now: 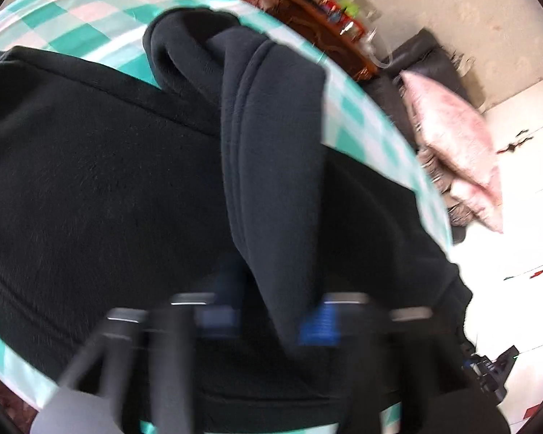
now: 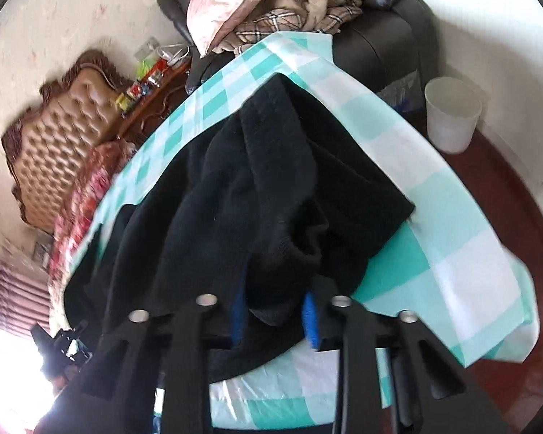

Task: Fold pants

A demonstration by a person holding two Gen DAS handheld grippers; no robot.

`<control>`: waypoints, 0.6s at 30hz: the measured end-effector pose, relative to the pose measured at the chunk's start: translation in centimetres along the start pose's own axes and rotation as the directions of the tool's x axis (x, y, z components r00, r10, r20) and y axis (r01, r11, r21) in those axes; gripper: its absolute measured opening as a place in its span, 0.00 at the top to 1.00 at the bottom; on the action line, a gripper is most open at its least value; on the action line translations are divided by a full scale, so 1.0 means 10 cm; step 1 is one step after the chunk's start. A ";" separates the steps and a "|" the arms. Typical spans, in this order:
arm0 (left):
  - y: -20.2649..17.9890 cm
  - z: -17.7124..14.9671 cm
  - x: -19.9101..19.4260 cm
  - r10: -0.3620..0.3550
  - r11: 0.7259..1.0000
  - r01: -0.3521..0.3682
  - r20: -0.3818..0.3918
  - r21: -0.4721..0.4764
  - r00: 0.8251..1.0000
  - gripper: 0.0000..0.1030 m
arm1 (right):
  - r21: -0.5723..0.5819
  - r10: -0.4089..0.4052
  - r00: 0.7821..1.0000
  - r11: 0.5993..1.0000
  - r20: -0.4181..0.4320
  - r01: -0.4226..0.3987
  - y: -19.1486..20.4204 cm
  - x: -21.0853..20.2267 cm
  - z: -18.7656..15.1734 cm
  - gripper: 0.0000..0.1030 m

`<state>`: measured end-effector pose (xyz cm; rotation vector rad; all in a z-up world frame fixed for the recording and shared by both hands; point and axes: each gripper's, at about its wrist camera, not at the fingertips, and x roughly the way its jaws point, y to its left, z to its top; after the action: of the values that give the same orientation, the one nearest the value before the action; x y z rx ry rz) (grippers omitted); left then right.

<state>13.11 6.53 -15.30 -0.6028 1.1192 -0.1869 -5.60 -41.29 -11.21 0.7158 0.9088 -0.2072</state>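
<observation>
Black pants (image 1: 101, 181) spread over the checked cloth (image 1: 76, 11) ahead of both jaws. Left gripper (image 1: 271, 322) clamped on a hanging fold; right gripper (image 2: 277, 316) likewise pinching bunched fabric. Beyond, right of the jaws — white bucket (image 2: 452, 115), contents unseen.

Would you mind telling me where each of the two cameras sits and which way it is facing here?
Left wrist: sits on the left gripper, looking down along its fingers at the black pants on the checked cloth; a fold is pinched between the pads.
Right wrist: sits on the right gripper, looking down at the same pants, fabric between its fingers, white bin beyond.
Shared: pants, cloth, pink pillow.
</observation>
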 end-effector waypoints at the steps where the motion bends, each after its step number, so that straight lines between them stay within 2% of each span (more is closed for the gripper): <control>1: 0.03 0.00 -0.05 -0.015 1.000 0.015 0.010 -0.020 1.000 0.91 | -0.007 0.013 1.000 1.000 0.027 -0.012 0.04 -0.09 0.04 0.82; 3: -0.01 -0.08 -0.32 -0.057 0.998 0.059 0.048 -0.024 0.997 0.91 | -0.028 0.016 0.996 1.000 0.093 -0.014 0.09 -0.30 0.08 0.83; 5: 0.01 -0.18 -0.49 -0.096 0.994 0.098 0.048 -0.042 0.994 0.91 | -0.019 -0.029 0.991 0.999 0.130 0.032 0.04 -0.39 0.11 0.83; 8: 0.09 -0.40 -0.40 -0.063 0.997 0.061 -0.024 -0.046 0.998 0.88 | 0.048 -0.078 0.995 0.996 0.066 0.075 -0.22 -0.16 0.10 0.83; 9: 0.15 -0.45 -0.31 -0.039 0.999 0.037 -0.063 -0.036 0.997 0.81 | 0.044 -0.099 0.994 0.994 0.044 0.097 -0.27 -0.06 0.07 0.83; 11: 0.25 -0.46 -0.28 -0.024 0.999 0.021 -0.071 -0.045 0.997 0.79 | 0.021 -0.135 0.990 0.991 0.041 0.134 -0.30 0.04 0.00 0.83; 12: 0.21 -0.43 -0.36 0.021 1.000 -0.021 -0.046 0.001 0.999 0.66 | 0.000 -0.146 0.988 0.989 0.057 0.146 -0.28 0.04 -0.02 0.83; 13: 0.13 -0.40 -0.47 0.069 0.997 -0.069 0.016 0.041 0.998 0.55 | -0.017 -0.156 0.986 0.987 0.064 0.157 -0.26 0.03 -0.04 0.83; 14: 0.05 -0.37 -0.58 0.104 0.991 -0.111 0.086 0.078 0.991 0.37 | -0.026 -0.163 0.984 0.986 0.067 0.165 -0.24 0.03 -0.04 0.83; 15: -0.05 -0.31 -0.67 0.136 0.981 -0.154 0.143 0.120 0.980 0.31 | -0.028 -0.166 0.984 0.985 0.067 0.168 -0.24 0.04 -0.05 0.83; 17: -0.32 -0.14 -0.69 0.184 0.941 -0.233 0.208 0.247 0.961 0.31 | -0.032 -0.173 0.982 0.984 0.072 0.175 -0.23 0.06 -0.05 0.83; 18: -0.46 0.01 -0.66 0.207 0.915 -0.283 0.268 0.287 0.941 0.31 | -0.037 -0.180 0.981 0.982 0.075 0.183 -0.21 0.07 -0.06 0.82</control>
<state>10.99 5.56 -7.59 -0.1807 0.9010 -0.0746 -6.54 -42.39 -12.97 0.5813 0.9077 -0.3717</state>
